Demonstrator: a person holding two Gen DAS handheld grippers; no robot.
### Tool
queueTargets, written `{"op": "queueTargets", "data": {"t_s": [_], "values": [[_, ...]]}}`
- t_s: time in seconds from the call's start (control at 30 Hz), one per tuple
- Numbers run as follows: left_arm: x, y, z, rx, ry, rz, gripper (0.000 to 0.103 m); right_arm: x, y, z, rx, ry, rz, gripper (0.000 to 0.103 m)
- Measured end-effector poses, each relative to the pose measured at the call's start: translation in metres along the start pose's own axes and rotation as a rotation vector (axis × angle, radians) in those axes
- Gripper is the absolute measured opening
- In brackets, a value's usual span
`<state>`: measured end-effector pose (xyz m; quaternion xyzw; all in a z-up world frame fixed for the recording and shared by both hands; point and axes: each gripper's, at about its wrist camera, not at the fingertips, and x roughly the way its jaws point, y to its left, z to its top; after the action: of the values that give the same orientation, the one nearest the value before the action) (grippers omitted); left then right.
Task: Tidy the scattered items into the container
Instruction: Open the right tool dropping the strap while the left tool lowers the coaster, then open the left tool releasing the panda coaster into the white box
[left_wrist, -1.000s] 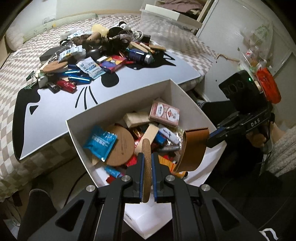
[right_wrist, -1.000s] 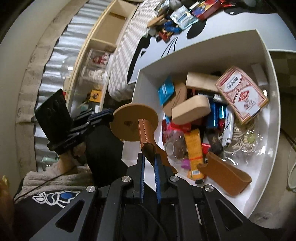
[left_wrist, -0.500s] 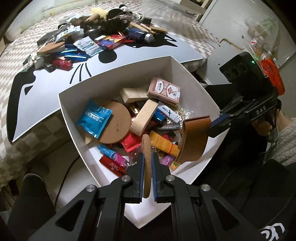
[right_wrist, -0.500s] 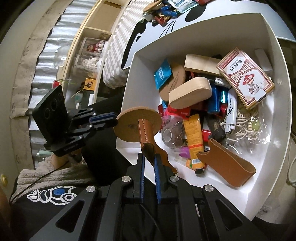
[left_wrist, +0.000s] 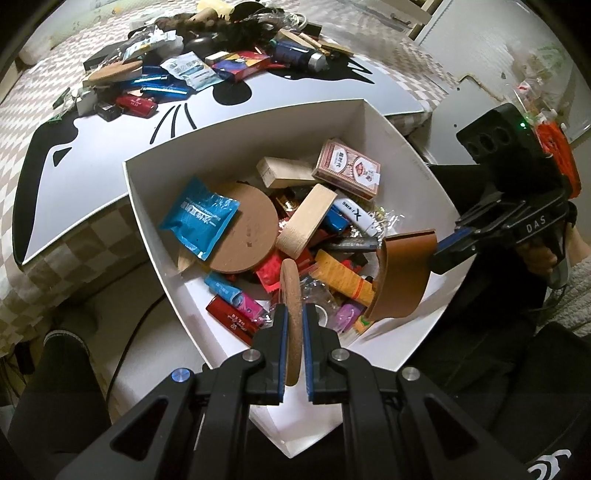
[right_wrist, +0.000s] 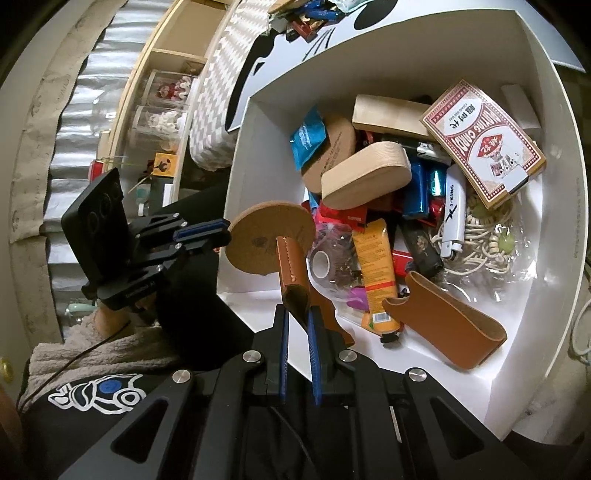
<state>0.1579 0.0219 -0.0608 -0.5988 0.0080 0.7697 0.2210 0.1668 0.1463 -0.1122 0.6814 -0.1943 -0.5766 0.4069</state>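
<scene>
The left tool (left_wrist: 293, 325) grips a cork coaster (left_wrist: 291, 295) edge-on, upright, over the white box (left_wrist: 236, 129).

White box (left_wrist: 406, 144) crammed with clutter

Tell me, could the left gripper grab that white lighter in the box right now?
Probably not yet. The left gripper is shut on a cork coaster, so its fingers are occupied. The white lighter lies uncovered on top of the pile in the white box, so nothing else blocks it.
</scene>
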Motion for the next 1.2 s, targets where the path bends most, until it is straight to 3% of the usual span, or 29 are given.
{"op": "queueTargets", "data": {"t_s": [0.13, 0.2, 0.23, 0.27, 0.3, 0.33, 0.37, 1.1, 1.17, 1.2], "values": [[0.002, 0.002, 0.000, -0.009, -0.003, 0.022, 0.009, 0.005, -0.004, 0.001, 0.023, 0.020, -0.033, 0.012], [0.003, 0.003, 0.000, -0.016, -0.003, 0.030, 0.021, 0.007, -0.004, 0.001, 0.021, 0.019, -0.071, 0.014], [0.003, 0.004, 0.000, -0.020, -0.002, 0.032, 0.041, 0.007, -0.004, 0.001, 0.020, 0.013, -0.078, 0.017], [0.004, 0.005, 0.000, -0.025, -0.001, 0.035, 0.055, 0.006, -0.004, 0.001, 0.018, 0.008, -0.084, 0.029], [0.004, 0.005, 0.000, -0.028, -0.004, 0.034, 0.055, 0.006, -0.004, 0.001, 0.016, 0.002, -0.091, 0.056], [0.005, 0.005, 0.000, -0.027, -0.001, 0.032, 0.055, 0.005, -0.003, 0.000, 0.014, -0.005, -0.099, 0.071], [0.006, 0.005, 0.000, -0.027, 0.001, 0.033, 0.055, 0.004, -0.003, 0.001, 0.009, -0.007, -0.105, 0.079], [0.014, 0.017, 0.000, -0.077, 0.033, 0.051, 0.057, 0.001, -0.010, 0.005, 0.029, -0.016, -0.093, 0.079], [0.014, 0.017, 0.000, -0.080, 0.028, 0.045, 0.069, 0.000, -0.011, 0.005, 0.036, -0.026, -0.097, 0.080], [0.013, 0.017, 0.000, -0.082, 0.026, 0.042, 0.070, -0.001, -0.012, 0.005, 0.043, -0.033, -0.098, 0.086]]}}
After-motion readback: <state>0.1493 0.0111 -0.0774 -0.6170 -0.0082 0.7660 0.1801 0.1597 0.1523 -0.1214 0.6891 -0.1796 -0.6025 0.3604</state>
